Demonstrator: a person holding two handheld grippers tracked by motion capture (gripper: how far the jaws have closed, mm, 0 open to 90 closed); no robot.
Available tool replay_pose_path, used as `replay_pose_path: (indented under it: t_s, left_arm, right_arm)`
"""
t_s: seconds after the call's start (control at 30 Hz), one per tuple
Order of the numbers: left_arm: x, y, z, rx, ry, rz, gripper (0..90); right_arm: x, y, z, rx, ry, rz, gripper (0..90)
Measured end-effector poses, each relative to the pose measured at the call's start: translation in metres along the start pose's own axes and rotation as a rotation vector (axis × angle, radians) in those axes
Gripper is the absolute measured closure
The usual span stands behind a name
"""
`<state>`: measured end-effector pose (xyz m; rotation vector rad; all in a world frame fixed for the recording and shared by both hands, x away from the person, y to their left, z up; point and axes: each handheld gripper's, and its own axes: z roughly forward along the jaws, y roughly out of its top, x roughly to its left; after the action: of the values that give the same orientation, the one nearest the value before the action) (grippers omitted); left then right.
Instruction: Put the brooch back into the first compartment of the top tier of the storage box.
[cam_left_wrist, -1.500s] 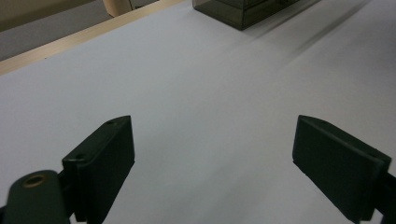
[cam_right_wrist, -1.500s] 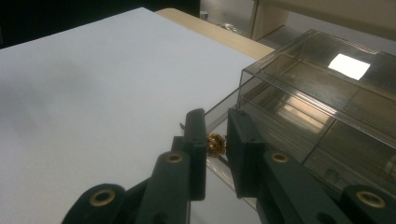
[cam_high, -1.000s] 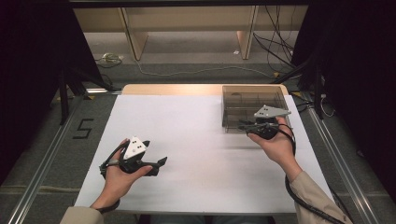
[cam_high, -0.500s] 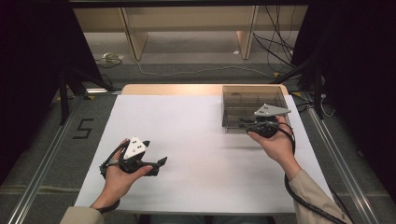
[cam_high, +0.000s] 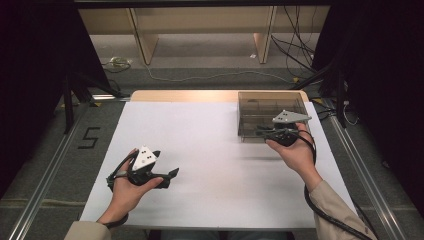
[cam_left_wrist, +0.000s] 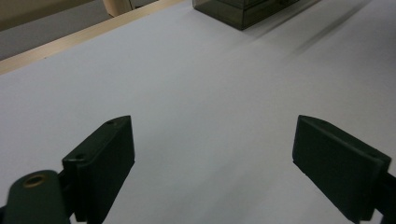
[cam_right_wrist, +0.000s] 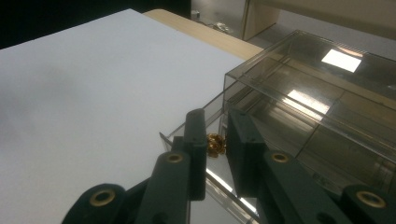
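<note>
Nothing moved: right tongs (cam_right_wrist: 215, 135) pinch gold piece (cam_right_wrist: 215, 144); left tongs (cam_left_wrist: 212, 154) gape over white table (cam_high: 210, 145).

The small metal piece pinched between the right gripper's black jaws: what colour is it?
Shiny gold, like brass: the small metal piece shows best in the right gripper view.

Count: one clear smoky plastic box (cam_high: 270, 112) stood at the table's (cam_high: 200, 150) far right corner. One small gold-coloured piece (cam_right_wrist: 215, 144) sat between the right gripper's (cam_right_wrist: 215, 135) jaws. Two grippers in all; left gripper (cam_left_wrist: 212, 154) near the front left.
</note>
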<state>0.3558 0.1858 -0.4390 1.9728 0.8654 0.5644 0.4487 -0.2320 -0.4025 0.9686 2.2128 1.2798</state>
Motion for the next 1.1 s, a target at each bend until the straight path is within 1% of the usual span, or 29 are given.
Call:
replay_pose_path:
  t_s: [0.77,1.1]
  left_arm:
    - [0.000,-0.001,0.001,0.002,-0.001,-0.001,13.0]
    - [0.000,-0.001,0.001,0.002,-0.003,-0.002,13.0]
  right_arm:
    - [-0.003,0.003,0.006,0.014,-0.024,0.009,79.2]
    - [-0.003,0.006,0.011,0.019,-0.028,0.002,79.2]
